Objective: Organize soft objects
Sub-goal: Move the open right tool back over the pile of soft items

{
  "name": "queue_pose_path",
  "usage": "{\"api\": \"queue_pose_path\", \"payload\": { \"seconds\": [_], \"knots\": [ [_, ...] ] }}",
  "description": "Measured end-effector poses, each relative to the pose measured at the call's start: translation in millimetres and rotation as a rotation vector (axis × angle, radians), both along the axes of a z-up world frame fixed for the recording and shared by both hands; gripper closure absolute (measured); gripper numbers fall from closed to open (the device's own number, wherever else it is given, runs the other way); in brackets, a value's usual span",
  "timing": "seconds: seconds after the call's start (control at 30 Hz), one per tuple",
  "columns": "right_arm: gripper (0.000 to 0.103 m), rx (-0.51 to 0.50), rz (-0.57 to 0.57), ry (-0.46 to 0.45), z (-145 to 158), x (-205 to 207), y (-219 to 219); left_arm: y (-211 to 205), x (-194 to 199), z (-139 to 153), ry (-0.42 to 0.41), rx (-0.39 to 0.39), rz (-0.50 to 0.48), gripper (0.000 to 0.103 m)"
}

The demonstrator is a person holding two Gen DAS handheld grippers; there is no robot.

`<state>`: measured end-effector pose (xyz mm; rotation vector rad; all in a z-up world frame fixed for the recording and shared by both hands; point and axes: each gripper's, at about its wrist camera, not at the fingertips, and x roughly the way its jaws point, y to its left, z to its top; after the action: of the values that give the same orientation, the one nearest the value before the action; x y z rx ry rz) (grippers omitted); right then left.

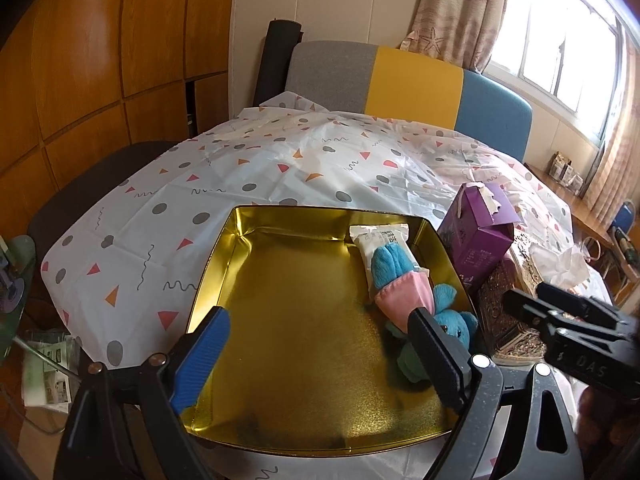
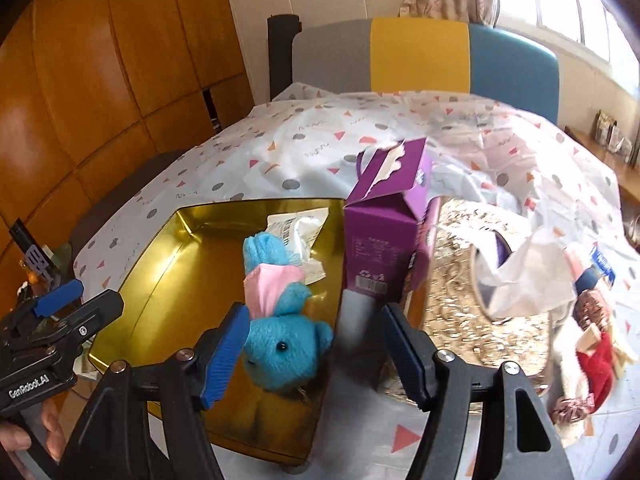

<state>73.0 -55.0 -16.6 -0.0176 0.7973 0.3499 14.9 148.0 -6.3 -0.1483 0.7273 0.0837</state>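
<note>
Blue plush toy (image 2: 286,344) half-hidden behind gaping right gripper (image 2: 312,354), left gripper (image 1: 320,344) likewise agape

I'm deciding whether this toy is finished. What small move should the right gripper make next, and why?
Probably draw the right gripper back and swing toward the soft things on the cloth at right: its jaws stand open, the blue plush toy already lies inside the gold tin, nothing gripped.

Red plush (image 2: 596,372) at frame edge, indistinct
</note>
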Motion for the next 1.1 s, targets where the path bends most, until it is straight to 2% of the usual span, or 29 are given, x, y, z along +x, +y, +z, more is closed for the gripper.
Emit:
{"api": "queue_pose_path", "payload": {
  "seconds": [0.27, 0.73, 0.93, 1.1],
  "knots": [
    [0.034, -0.036, -0.036, -0.082, 17, -15, -21, -13, -3, 2, -0.01, 0.033, -0.034, 0.012],
    [0.034, -0.063, -0.144, -0.131, 29, -25, -77, -41, -8, 6, -0.016, 0.068, -0.115, 0.012],
    [0.034, -0.096, -0.231, -0.143, 32, -30, -121, -59, -9, 10, -0.024, 0.085, -0.176, 0.012],
    [0.034, -0.102, -0.351, -0.138, 33, -33, -177, -79, -10, 13, -0.027, 0.097, -0.23, 0.012]
  ]
}}
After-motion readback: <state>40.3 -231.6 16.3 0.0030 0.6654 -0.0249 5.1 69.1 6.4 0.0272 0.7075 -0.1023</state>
